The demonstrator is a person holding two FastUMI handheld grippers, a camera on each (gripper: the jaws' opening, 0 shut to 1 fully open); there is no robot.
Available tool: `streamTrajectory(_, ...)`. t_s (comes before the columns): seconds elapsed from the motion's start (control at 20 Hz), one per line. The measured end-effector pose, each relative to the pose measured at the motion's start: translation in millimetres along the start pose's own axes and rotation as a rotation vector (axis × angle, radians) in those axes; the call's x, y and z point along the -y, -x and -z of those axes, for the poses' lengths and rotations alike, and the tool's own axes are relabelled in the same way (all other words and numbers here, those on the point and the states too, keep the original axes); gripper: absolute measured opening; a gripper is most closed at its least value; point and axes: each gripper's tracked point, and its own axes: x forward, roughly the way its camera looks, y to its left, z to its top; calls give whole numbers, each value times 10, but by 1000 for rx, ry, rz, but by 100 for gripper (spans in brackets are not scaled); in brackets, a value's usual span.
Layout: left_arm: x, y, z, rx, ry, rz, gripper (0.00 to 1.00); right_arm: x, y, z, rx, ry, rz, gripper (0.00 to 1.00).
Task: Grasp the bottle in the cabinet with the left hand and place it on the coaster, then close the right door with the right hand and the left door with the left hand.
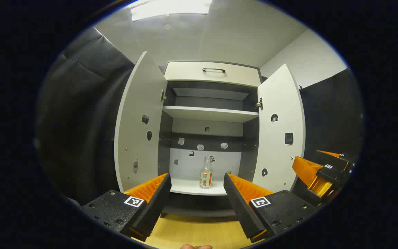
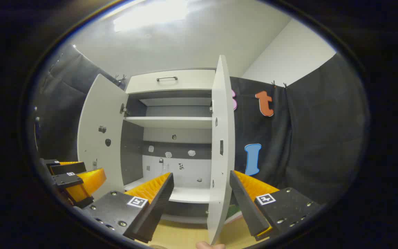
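Clear glass-like bottle (image 1: 206, 177), slim neck, pale label with a red edge, upright on the cabinet's (image 1: 210, 72) white lower shelf (image 1: 188, 186), toward the shelf's front and roughly central between the two doors. Cabinet itself flat-panelled and matt: pale drawer front on top with a dark bar handle (image 1: 214, 70), dark grey inner walls, a second white shelf higher up, small stickers dotted over the back panel and door insides, too small to make out. Left door (image 1: 138, 124) and right door (image 1: 281, 128) both swung wide toward the camera in the left gripper view. Left gripper (image 1: 196, 199) low in front of the cabinet, jaws spread wide with ridged, sawtooth inner faces, bottle framed in the gap well beyond the tips, nothing between them. Right gripper (image 1: 318, 174) off to the right of the right door, partly cut off by the view's edge.

In the right gripper view, right gripper (image 2: 201, 200) also with jaws wide apart, the right door (image 2: 221, 145) seen almost edge-on as a thin white slab standing between them, contact with either finger impossible to judge. Bottle hardly discernible there. Light wood-grain tabletop (image 1: 192, 235) below the cabinet, mostly hidden behind the jaws. Left gripper (image 2: 76, 183) at the far left, cut off. Dark draped cloth behind the cabinet on both sides.
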Motion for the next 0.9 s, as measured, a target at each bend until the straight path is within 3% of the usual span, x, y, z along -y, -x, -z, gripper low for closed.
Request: streamTrajectory(0.9, -95, 83, 14, -10, -6, -28, 96, 1, 90, 85, -23, -5, -9, 98)
